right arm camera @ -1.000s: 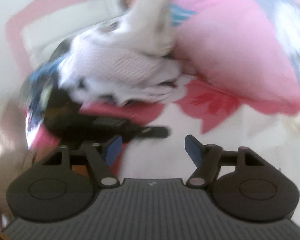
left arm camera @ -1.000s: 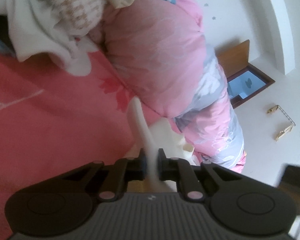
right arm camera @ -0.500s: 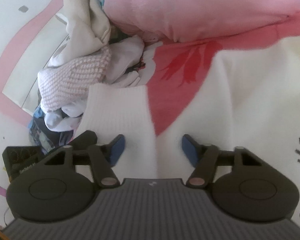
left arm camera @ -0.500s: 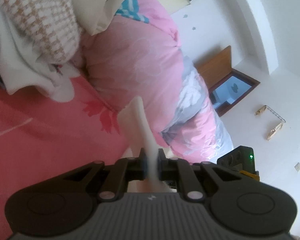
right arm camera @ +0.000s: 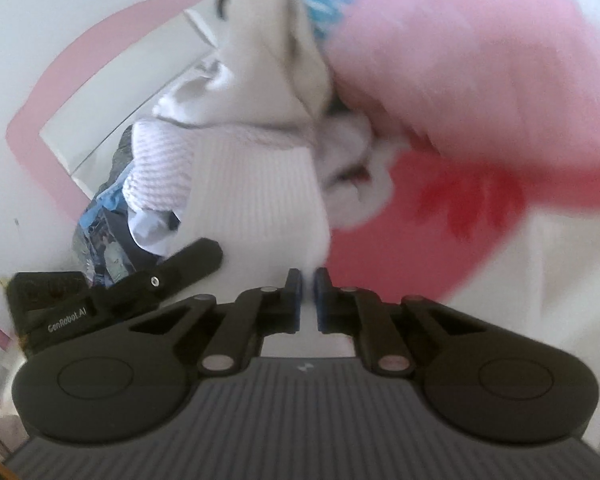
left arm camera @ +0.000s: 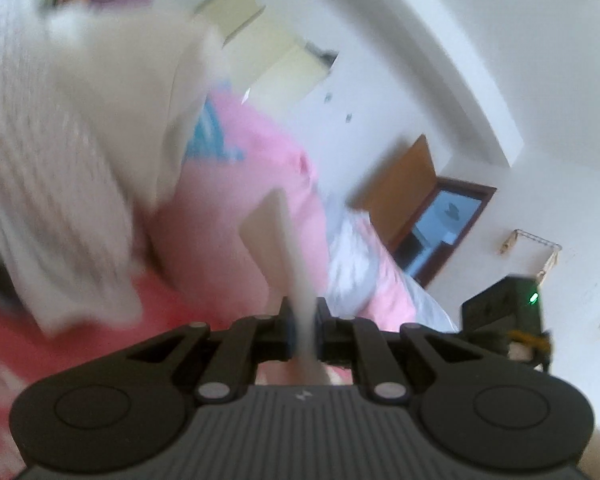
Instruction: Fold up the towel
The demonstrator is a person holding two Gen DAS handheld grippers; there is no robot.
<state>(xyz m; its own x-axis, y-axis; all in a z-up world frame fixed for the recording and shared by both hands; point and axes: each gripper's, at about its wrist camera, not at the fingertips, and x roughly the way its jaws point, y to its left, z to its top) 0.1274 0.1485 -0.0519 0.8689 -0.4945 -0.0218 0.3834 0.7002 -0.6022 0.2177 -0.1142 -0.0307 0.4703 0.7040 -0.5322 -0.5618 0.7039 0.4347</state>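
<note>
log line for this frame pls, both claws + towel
left claw: shut on towel edge | right claw: shut on towel corner | towel: lifted over red bedsheet | stage: fold starting

We see the towel (left arm camera: 284, 248) only as a thin blurred edge ahead of the left gripper (left arm camera: 303, 334), the clothes pile (left arm camera: 60, 152) to its left smeared, cut off by the frame.

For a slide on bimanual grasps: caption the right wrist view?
Right tool shut on the white ribbed towel above a pink floral bedspread.
</note>
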